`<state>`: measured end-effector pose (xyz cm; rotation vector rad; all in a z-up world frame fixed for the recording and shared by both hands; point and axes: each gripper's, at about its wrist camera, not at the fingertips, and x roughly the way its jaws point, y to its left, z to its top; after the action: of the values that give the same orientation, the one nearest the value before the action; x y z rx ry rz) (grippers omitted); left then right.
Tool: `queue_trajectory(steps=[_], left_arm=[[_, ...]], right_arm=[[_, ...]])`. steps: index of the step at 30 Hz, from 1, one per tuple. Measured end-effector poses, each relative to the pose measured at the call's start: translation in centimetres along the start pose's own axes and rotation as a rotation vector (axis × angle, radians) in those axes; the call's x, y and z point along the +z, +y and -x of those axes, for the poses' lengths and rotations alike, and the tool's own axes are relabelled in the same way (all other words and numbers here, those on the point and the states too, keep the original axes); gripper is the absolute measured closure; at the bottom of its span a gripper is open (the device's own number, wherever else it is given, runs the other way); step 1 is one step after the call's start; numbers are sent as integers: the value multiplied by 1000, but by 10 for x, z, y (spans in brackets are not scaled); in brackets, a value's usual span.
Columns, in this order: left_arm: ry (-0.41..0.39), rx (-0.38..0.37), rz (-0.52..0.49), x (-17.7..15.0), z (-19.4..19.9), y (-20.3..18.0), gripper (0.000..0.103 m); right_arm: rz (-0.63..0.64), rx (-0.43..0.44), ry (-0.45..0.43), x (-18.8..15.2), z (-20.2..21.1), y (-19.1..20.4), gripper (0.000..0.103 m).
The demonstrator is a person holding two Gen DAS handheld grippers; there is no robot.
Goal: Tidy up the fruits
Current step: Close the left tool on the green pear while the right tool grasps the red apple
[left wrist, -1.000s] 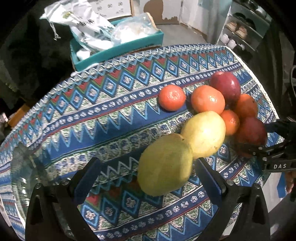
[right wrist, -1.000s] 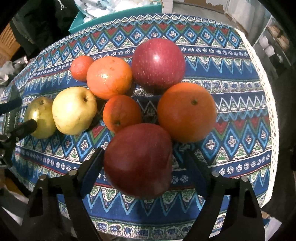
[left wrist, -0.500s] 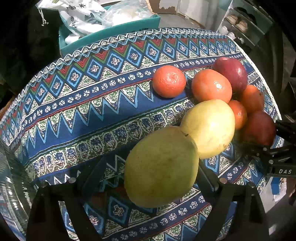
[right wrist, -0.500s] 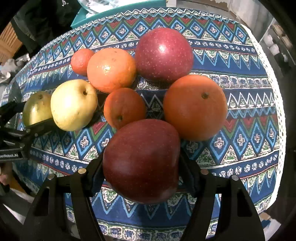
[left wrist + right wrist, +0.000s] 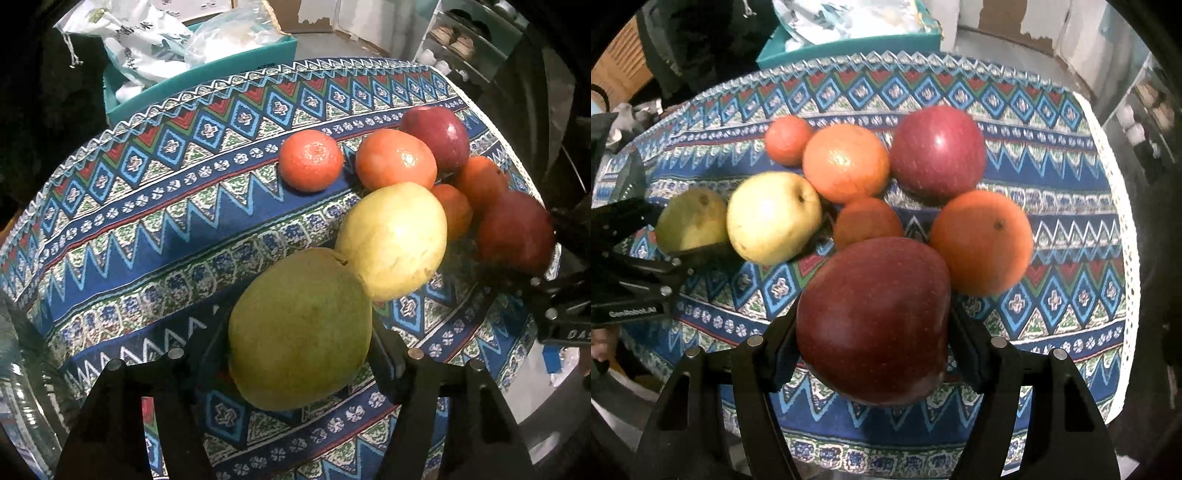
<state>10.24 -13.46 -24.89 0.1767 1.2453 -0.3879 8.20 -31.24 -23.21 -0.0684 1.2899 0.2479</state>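
Note:
My left gripper point(image 5: 299, 343) is shut on a green pear point(image 5: 299, 328), which also shows in the right wrist view point(image 5: 692, 221). My right gripper point(image 5: 873, 336) is shut on a dark red apple point(image 5: 873, 317), also in the left wrist view point(image 5: 515, 230); it looks slightly raised off the cloth. A yellow pear point(image 5: 393, 240) touches the green one. A second red apple point(image 5: 938, 149), several oranges point(image 5: 980, 242) point(image 5: 846, 162) point(image 5: 868, 221) and a small tangerine point(image 5: 786, 138) lie clustered on the patterned tablecloth point(image 5: 147, 206).
A teal box point(image 5: 199, 70) with plastic bags stands behind the table. A glass bowl rim point(image 5: 22, 373) shows at the left wrist view's lower left. Shelves point(image 5: 465, 40) stand at the far right. The cloth's lace edge point(image 5: 1123, 206) marks the table's right side.
Both grippers closed: the left onto the green pear, the right onto the dark red apple. The right view has pulled back and up with the apple.

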Motion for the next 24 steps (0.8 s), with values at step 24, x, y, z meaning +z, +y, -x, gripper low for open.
queue_trajectory(steps=[24], left_arm=[[-180,82,31,-10,96,1,33]], right_arm=[[78,-35,-240,28,84,30,33]])
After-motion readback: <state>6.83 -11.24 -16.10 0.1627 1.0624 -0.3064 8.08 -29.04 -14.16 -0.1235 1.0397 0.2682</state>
